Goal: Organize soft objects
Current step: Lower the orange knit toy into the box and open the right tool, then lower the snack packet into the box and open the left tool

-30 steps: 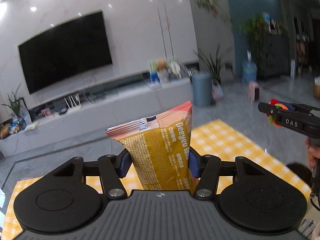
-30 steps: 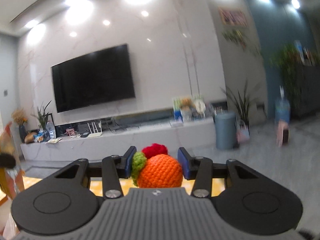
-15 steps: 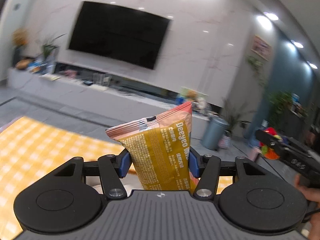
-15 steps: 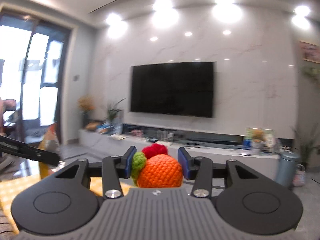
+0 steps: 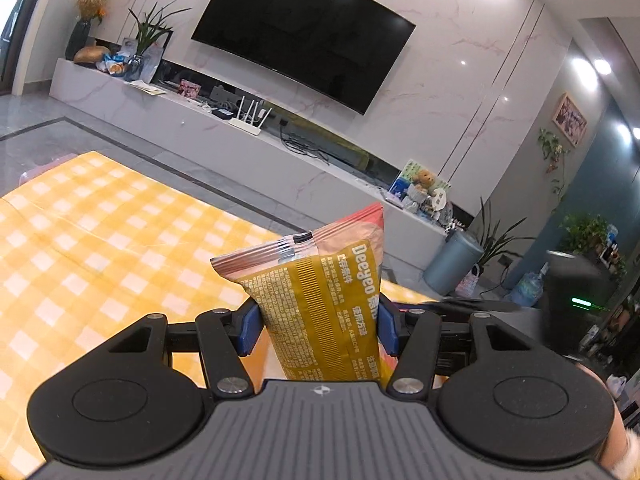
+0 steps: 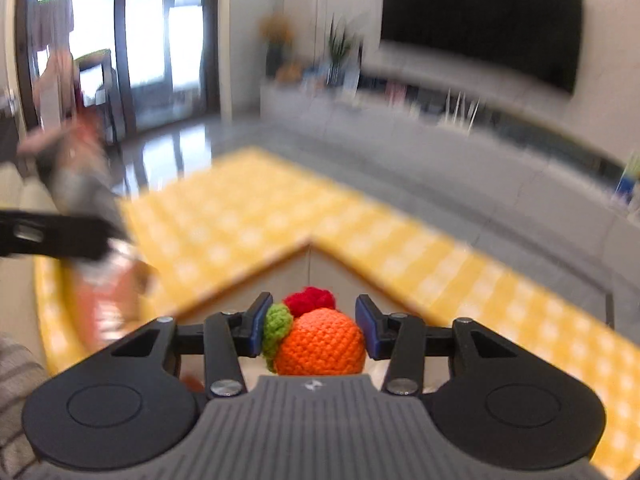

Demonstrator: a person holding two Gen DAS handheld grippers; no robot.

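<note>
Two tools grip snack bag [image 5: 320,304] and crocheted orange [image 6: 320,340].

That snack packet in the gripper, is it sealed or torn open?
Sealed, as far as visible: the snack packet's crimped top edge looks intact. Its lower end is hidden.

snack packet [image 5: 320,312]: 1 | crochet ball [image 6: 320,340]: 1 | box [image 6: 308,264]: perhaps 1, blurred

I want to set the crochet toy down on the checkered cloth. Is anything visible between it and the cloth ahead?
Nothing visible does. The crochet toy sits in the right gripper, and the checkered cloth ahead looks bare, though blurred.
</note>
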